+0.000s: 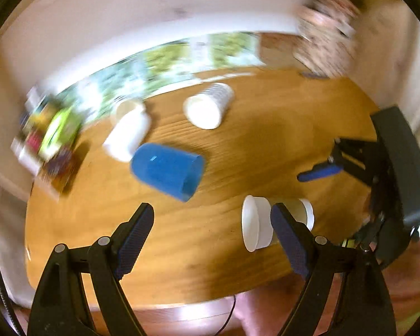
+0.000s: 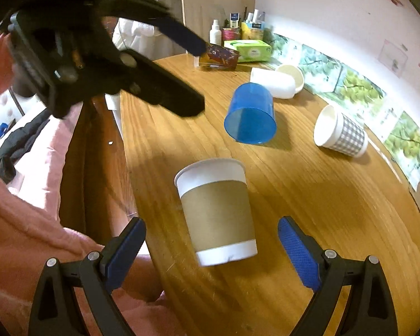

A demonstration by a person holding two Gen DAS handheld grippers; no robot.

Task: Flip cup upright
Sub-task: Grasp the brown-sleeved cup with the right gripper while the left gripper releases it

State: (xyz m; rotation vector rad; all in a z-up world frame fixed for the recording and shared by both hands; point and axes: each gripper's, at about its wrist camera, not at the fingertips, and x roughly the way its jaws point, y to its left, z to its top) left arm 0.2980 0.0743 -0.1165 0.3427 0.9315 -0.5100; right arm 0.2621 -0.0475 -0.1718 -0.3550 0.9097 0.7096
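Five cups lie on the wooden table point(image 2: 308, 210), all on their sides: one brown-sleeved paper cup point(image 2: 217, 210), one blue plastic cup point(image 2: 250, 112), one checked paper cup point(image 2: 341, 131), and two plain white ones near the wall, white cup A point(image 2: 271, 82) and white cup B point(image 2: 292, 77) touching behind it. We count two grippers, both spread wide and holding nothing.

Right gripper point(image 2: 211, 252): the sleeved cup lies between its blue pads point(image 2: 299, 254), touching neither, rim pointing away from the camera, base toward it. Left gripper point(image 1: 212, 240): over the table's near edge, with the sleeved cup point(image 1: 259, 222) just beside its right finger and partly hidden by it. The blue cup point(image 1: 166, 169) sits ahead of it, mouth to the right.

View differences: the right wrist view is sharp and shows clutter at the table's far end, a green tissue box point(image 2: 249, 50), a dark patterned packet point(image 2: 219, 57), and bottles point(image 2: 215, 32) behind them. It also shows the left gripper from outside at top left, and pink fabric point(image 2: 28, 224) off the table edge. The left wrist view is motion-blurred; it shows the right gripper point(image 1: 330, 165) from the side at right. We can't separate the two white cups cleanly there.

Contents: the blue and checked cups' mouths face the right camera, and both look empty. Others we can't tell.
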